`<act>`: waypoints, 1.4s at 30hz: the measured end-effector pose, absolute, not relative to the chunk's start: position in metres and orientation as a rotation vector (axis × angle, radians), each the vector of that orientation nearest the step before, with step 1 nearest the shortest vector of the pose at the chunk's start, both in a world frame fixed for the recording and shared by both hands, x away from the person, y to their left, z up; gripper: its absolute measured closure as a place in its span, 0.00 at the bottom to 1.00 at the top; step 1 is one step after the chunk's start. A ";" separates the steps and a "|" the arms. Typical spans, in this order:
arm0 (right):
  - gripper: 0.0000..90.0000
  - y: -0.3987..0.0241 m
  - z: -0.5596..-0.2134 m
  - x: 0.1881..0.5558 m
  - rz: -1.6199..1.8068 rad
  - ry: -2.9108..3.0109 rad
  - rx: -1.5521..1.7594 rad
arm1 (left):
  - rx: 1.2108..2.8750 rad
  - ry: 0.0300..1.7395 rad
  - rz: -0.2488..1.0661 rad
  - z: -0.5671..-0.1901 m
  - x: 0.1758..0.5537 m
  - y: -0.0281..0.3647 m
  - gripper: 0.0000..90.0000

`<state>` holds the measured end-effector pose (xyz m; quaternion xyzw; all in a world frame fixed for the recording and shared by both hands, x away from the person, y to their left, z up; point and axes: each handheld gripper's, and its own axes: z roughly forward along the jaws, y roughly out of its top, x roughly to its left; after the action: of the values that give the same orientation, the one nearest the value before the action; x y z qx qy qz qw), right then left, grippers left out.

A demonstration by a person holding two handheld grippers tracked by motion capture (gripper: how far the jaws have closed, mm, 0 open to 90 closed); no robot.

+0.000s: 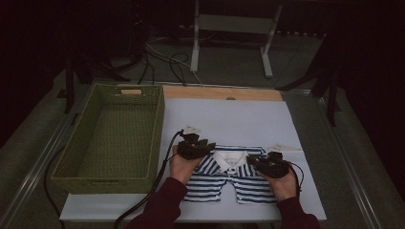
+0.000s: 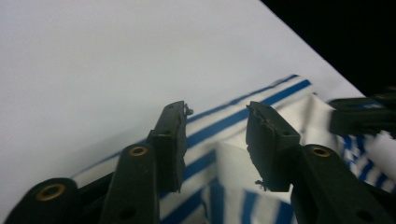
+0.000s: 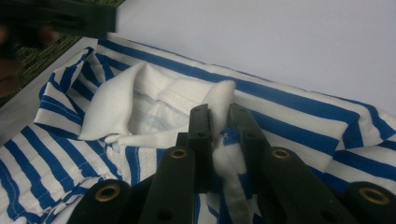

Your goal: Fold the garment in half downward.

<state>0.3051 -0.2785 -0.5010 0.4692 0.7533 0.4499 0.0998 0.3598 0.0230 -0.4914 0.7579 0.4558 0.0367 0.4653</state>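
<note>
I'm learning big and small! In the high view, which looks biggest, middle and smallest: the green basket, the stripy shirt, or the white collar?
1. Green wicker basket
2. Blue-and-white striped shirt
3. White collar

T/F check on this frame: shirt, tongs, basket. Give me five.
1. The right tongs pinch a fold of the striped shirt. True.
2. The left tongs are clamped shut on the collar. False: the jaws stand apart, pressing nothing.
3. The shirt has red stripes. False: blue and white.
4. The green basket sits left of the shirt. True.
5. The shirt lies inside the basket. False: it lies on the white sheet.
</note>
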 end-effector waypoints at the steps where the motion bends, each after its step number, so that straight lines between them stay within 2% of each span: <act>1: 0.89 -0.279 -0.501 0.305 1.330 2.226 1.385 | 1.867 1.133 0.085 -0.494 0.363 0.021 0.68; 5: 0.89 -0.280 -0.500 0.303 1.355 2.229 1.354 | 1.918 1.168 0.071 -0.507 0.371 0.017 0.85; 10: 0.89 -0.281 -0.499 0.301 1.375 2.228 1.333 | 1.965 1.167 0.046 -0.516 0.374 0.015 0.94; 22: 0.88 -0.282 -0.497 0.301 1.396 2.227 1.325 | 1.981 1.116 -0.061 -0.522 0.372 0.009 0.99; 23: 0.84 -0.283 -0.498 0.303 1.393 2.242 1.336 | 1.987 1.102 -0.061 -0.521 0.370 0.008 0.99; 27: 0.77 -0.284 -0.499 0.304 1.389 2.262 1.357 | 1.984 1.072 -0.071 -0.516 0.363 0.008 0.99; 30: 0.62 -0.284 -0.498 0.306 1.382 2.251 1.375 | 1.972 1.058 -0.075 -0.513 0.359 0.010 0.99; 34: 0.52 -0.284 -0.492 0.310 1.371 2.213 1.383 | 1.969 1.036 -0.073 -0.509 0.353 0.011 0.99; 40: 0.53 -0.286 -0.482 0.319 1.354 2.136 1.447 | 1.954 1.010 -0.071 -0.503 0.346 0.012 0.99; 42: 0.61 -0.286 -0.480 0.322 1.357 2.121 1.467 | 1.947 1.002 -0.073 -0.501 0.345 0.012 0.99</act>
<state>0.3220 -0.2863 -0.4802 0.5000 0.7233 0.4625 0.1135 0.3447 0.0118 -0.5008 0.7903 0.4066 -0.0294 0.4574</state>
